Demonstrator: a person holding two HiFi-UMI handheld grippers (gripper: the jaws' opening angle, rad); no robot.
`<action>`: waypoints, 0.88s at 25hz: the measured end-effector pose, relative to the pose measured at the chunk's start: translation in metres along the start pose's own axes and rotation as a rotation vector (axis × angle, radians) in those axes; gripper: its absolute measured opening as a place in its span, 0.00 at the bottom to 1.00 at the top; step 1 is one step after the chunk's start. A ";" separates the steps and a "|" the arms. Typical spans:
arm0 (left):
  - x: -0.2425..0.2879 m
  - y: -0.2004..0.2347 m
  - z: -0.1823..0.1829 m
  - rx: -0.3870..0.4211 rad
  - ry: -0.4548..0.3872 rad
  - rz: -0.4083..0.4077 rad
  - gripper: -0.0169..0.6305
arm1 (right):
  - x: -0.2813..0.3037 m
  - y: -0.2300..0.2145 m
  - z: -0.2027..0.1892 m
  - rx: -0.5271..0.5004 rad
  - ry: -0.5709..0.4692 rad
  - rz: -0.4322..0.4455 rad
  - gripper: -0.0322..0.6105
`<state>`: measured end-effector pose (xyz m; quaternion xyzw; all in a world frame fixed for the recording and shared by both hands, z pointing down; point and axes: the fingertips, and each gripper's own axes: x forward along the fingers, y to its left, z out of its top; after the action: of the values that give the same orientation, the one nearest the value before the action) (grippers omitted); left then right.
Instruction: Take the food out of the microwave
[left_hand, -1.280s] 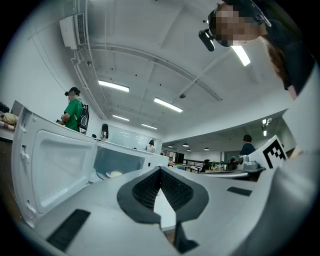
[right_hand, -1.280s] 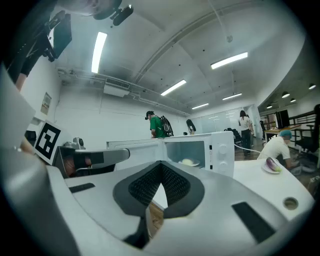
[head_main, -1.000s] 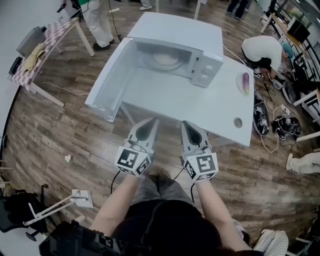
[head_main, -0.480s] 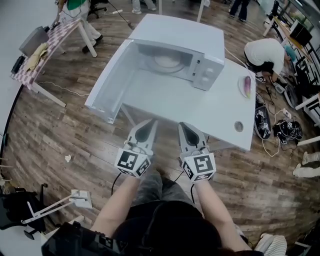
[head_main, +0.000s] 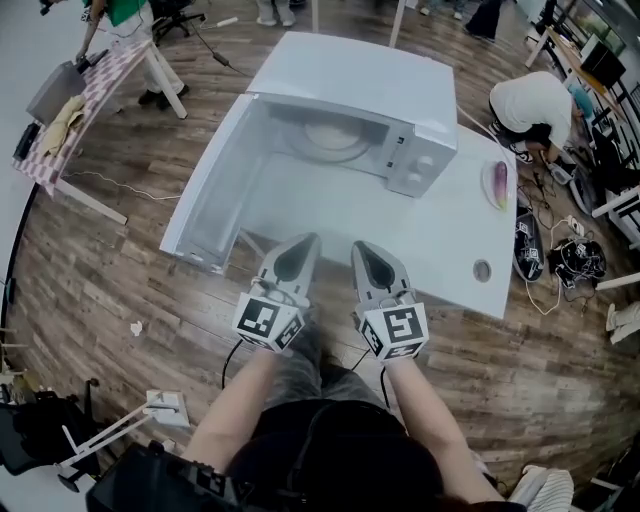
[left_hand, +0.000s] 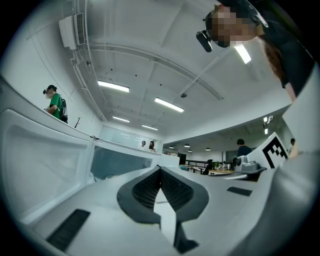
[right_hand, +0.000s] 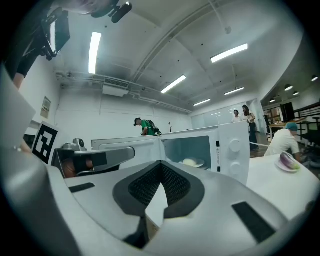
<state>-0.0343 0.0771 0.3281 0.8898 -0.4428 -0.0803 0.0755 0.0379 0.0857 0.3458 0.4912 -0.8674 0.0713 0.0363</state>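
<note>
A white microwave stands on a white table, its door swung open to the left. Inside, pale food on a plate rests on the turntable; it also shows in the right gripper view as the plated food. My left gripper and right gripper hover side by side over the table's near edge, pointing at the microwave. Both are shut with nothing between the jaws. In the left gripper view the left gripper faces the open door. The right gripper faces the cavity.
A plate with a purple item lies at the table's right end, and a round hole sits near its front right corner. A person crouches on the floor at the right. A checked table stands far left.
Both grippers have moved forward together toward the microwave, from in front of the table to over its near edge. Both jaws stayed shut.
</note>
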 end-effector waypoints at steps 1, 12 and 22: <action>0.007 0.005 0.000 0.000 0.001 -0.002 0.04 | 0.007 -0.004 0.000 0.003 0.004 -0.004 0.07; 0.059 0.069 -0.013 -0.038 0.024 0.005 0.04 | 0.088 -0.037 -0.013 0.037 0.072 -0.057 0.07; 0.080 0.110 -0.027 -0.071 0.054 0.000 0.04 | 0.146 -0.047 -0.023 0.072 0.120 -0.099 0.07</action>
<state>-0.0664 -0.0507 0.3711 0.8884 -0.4374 -0.0720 0.1191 0.0025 -0.0582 0.3919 0.5293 -0.8352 0.1298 0.0741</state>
